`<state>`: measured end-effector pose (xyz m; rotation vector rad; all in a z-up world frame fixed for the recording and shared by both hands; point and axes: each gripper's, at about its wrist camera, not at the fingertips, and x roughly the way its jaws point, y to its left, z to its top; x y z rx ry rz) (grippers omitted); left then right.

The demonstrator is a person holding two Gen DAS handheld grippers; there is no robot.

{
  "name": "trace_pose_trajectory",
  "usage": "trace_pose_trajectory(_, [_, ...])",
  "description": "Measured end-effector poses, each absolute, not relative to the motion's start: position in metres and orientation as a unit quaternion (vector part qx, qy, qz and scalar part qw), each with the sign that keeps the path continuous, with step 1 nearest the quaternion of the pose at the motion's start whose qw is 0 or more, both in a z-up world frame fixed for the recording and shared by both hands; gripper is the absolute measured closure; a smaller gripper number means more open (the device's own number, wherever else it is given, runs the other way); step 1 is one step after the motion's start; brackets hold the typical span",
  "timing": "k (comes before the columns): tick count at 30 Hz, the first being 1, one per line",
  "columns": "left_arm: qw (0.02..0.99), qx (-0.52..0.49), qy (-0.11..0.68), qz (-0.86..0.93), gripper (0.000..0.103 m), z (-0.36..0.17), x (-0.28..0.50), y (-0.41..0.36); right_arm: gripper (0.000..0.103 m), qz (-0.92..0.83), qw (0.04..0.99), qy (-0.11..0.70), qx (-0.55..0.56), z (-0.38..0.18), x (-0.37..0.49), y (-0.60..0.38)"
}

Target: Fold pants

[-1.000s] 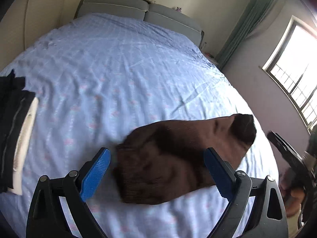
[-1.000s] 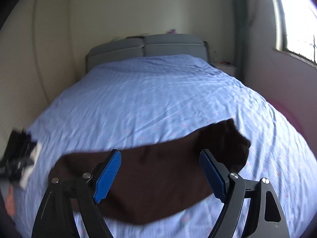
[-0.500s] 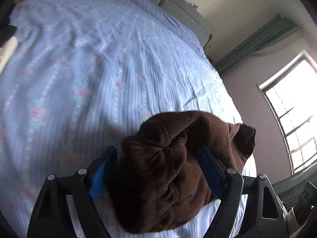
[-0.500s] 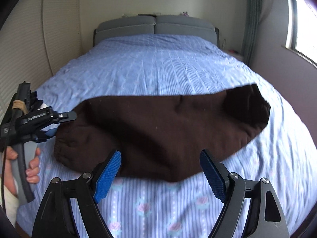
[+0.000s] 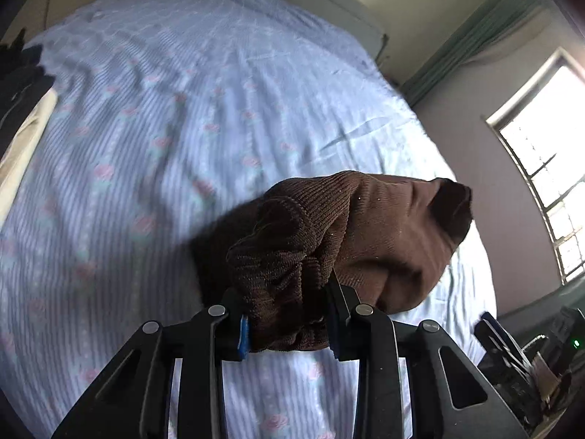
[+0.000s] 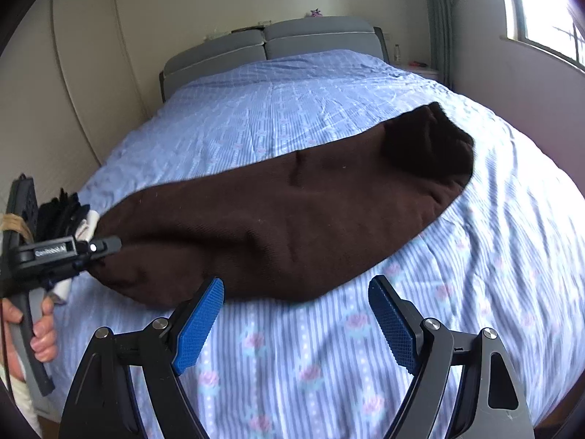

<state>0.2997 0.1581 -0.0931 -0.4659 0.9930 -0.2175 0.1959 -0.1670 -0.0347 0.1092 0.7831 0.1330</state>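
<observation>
The brown ribbed pants (image 6: 292,216) lie stretched across the near part of the blue floral bed (image 6: 329,87), from lower left to upper right. My left gripper (image 5: 287,323) is shut on the bunched left end of the pants (image 5: 278,274); it also shows in the right wrist view (image 6: 91,252), held by a hand at the left end of the cloth. My right gripper (image 6: 296,314) is open and empty, just short of the pants' near edge.
A stack of dark and cream folded clothes (image 5: 18,109) lies at the bed's left edge, also in the right wrist view (image 6: 62,216). A grey headboard (image 6: 270,45) stands at the far end. A window (image 5: 548,183) and green curtain are on the right wall.
My left gripper has closed on the bunched end of the pants. My right gripper has stayed open just in front of the pants' near edge.
</observation>
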Motion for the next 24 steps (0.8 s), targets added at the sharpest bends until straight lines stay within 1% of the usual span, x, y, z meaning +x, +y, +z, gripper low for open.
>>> trace_pose_trajectory(6, [0.867,-0.174,0.466,-0.042,0.068,-0.11,0.323,0.152,0.021,0.041,0.925,0.378,0.017,-0.036,0.187,-0.16])
trace_pose_trajectory(9, [0.872,-0.142,0.467,-0.024,0.064,-0.114,0.334,0.148,0.021,0.03,0.923,0.383,0.014,-0.039,0.194,-0.161])
trace_pose_trajectory(12, [0.874,-0.125,0.47,-0.012,0.055,-0.117,0.339,0.149,0.021,0.028,0.92,0.389,0.028,-0.041,0.202,-0.167])
trace_pose_trajectory(14, [0.88,-0.109,0.462,0.005,0.034,-0.112,0.334,0.151,0.021,0.02,0.921,0.387,0.029,-0.041,0.204,-0.17])
trace_pose_trajectory(15, [0.887,-0.093,0.451,0.015,0.031,-0.105,0.33,0.151,0.021,0.019,0.922,0.386,0.028,-0.039,0.204,-0.172])
trace_pose_trajectory(17, [0.9,-0.065,0.431,0.025,0.019,-0.089,0.319,0.15,0.021,0.021,0.926,0.376,0.026,-0.034,0.201,-0.177])
trace_pose_trajectory(19, [0.916,-0.033,0.399,0.033,0.016,-0.067,0.3,0.148,0.021,0.023,0.93,0.365,0.023,-0.03,0.197,-0.181])
trace_pose_trajectory(20, [0.925,-0.013,0.378,0.022,0.015,-0.054,0.29,0.146,0.021,0.026,0.933,0.358,0.021,-0.028,0.193,-0.184])
trace_pose_trajectory(24, [0.935,0.039,0.345,-0.07,0.015,-0.032,0.258,0.125,0.021,0.051,0.933,0.356,0.022,-0.032,0.185,-0.198])
